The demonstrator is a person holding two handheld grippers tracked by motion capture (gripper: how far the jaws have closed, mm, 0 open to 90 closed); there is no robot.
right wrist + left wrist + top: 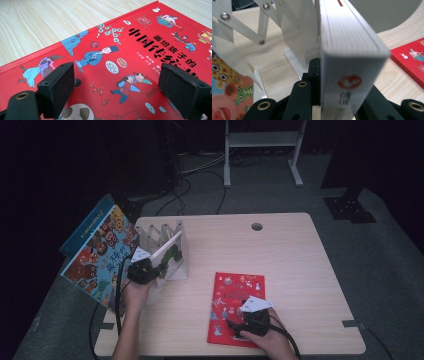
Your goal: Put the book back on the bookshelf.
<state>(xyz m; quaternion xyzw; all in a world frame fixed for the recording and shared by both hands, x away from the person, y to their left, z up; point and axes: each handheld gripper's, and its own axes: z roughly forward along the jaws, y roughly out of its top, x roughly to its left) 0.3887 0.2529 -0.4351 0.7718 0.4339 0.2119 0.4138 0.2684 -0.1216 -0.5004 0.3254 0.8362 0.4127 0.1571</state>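
High view: the left gripper clamps a white book into the rack; the right gripper, jaws apart, hovers over the red book, seemingly next.

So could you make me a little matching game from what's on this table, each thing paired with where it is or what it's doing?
Things:
1. red book
2. white-spined book
3. owl-cover book
4. right gripper

States:
a. clamped in the left gripper, at the white rack
b. hangs off the table's left edge
c. flat on the table
d. open above a cover

Pairs: 1-c, 2-a, 3-b, 4-d
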